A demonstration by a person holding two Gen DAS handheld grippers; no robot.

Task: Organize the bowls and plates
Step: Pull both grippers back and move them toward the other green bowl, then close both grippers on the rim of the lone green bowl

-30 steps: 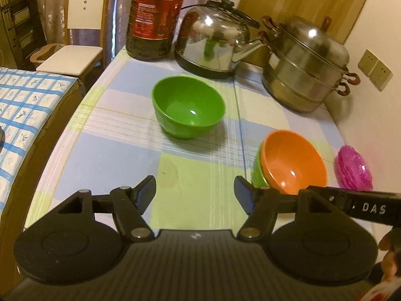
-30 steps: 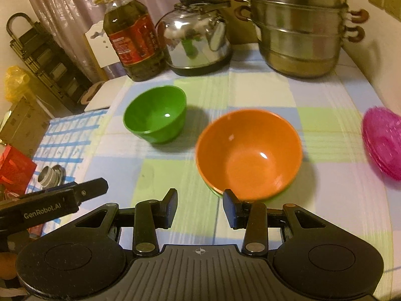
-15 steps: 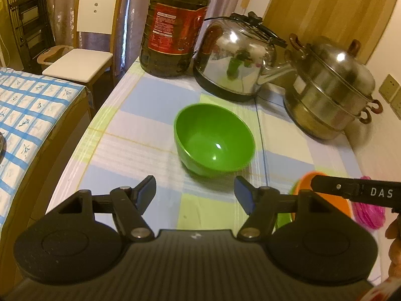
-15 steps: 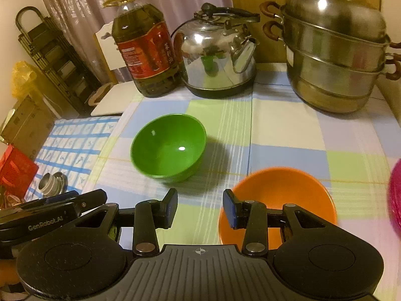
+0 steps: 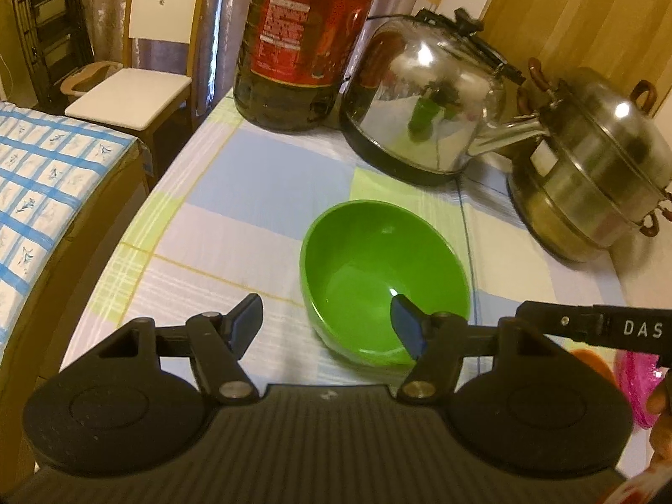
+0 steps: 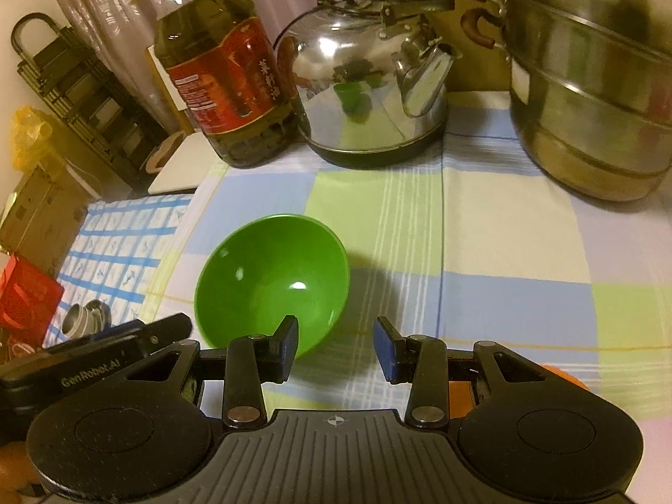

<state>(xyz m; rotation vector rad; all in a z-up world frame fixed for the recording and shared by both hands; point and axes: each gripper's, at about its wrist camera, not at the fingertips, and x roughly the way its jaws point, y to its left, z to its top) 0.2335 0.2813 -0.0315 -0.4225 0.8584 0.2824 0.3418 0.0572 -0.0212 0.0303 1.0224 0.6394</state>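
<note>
While both grippers hang low over the near edge of the worktop [image 6: 483, 227], nothing is held by either. The left gripper [image 5: 325, 321] has its jaws closing, yet they are apart, with the near left rim of the green bowl [image 5: 384, 281] seen between them and no pad pressing on it. The right gripper [image 6: 336, 346] has its jaws apart at a narrower gap, empty, with the bowl's near right rim just behind its left finger.

The green bowl sits upright on the checked cloth, mid-worktop. An orange bowl [image 6: 563, 376] peeks out behind the right gripper's body, and a pink dish [image 5: 636, 382] lies at the right edge of the left view.

Likely trouble: with two grippers converging on one light bowl, a finger could clip the rim and tip or skid it before a grip forms. A pinch on the thin, sloped wall may slip. Further back, a shoved bowl could slide toward the kettle [image 6: 369, 84], the oil bottle [image 6: 222, 75] or the steamer pot [image 6: 588, 84].
</note>
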